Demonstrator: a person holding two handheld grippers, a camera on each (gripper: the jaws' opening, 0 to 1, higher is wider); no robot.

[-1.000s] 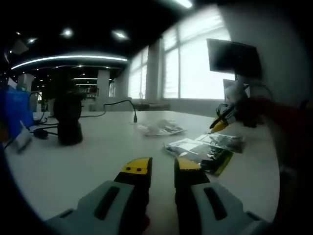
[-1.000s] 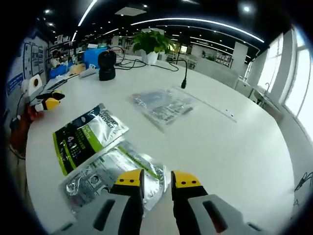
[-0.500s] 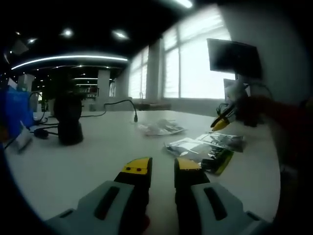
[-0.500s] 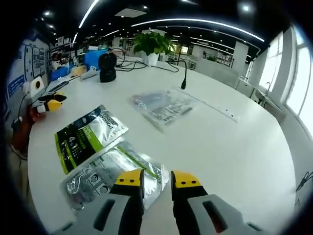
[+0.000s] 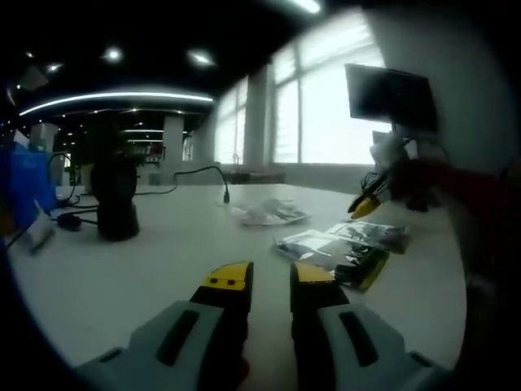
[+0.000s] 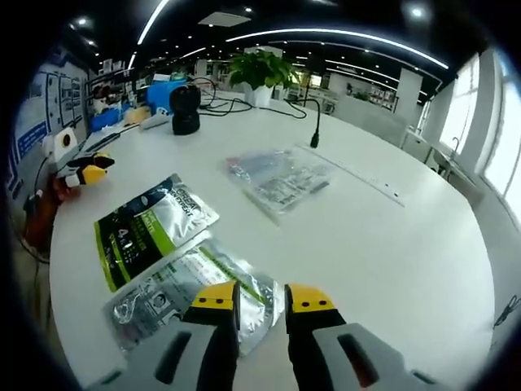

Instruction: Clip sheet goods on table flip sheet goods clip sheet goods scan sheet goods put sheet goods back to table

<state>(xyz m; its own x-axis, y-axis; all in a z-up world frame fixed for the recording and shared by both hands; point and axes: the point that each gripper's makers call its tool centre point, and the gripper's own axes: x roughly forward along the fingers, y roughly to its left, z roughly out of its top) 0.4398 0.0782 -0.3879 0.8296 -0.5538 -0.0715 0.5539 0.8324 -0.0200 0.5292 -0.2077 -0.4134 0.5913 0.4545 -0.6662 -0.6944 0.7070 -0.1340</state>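
Observation:
In the right gripper view a silver pouch with a green stripe (image 6: 175, 289) lies flat on the white table (image 6: 383, 244), its near corner just ahead of my right gripper (image 6: 262, 300). A green and black pouch (image 6: 151, 228) lies to its left, and a clear bag (image 6: 278, 177) rests farther off. The right jaws stand close together with nothing between them. My left gripper (image 5: 271, 277) hovers low over bare table, jaws equally close and holding nothing. From there the pouches (image 5: 334, 247) and the clear bag (image 5: 267, 213) sit ahead to the right.
A black round device (image 6: 186, 110) with cables, a gooseneck microphone (image 6: 313, 122), a potted plant (image 6: 260, 73) and a blue box (image 6: 159, 91) stand at the far side. A red sleeve (image 5: 464, 195) is at the right, below a dark monitor (image 5: 389, 96).
The right gripper view has drifted slightly, so the pouches sit a little to the right in the picture. The left gripper view is almost unchanged.

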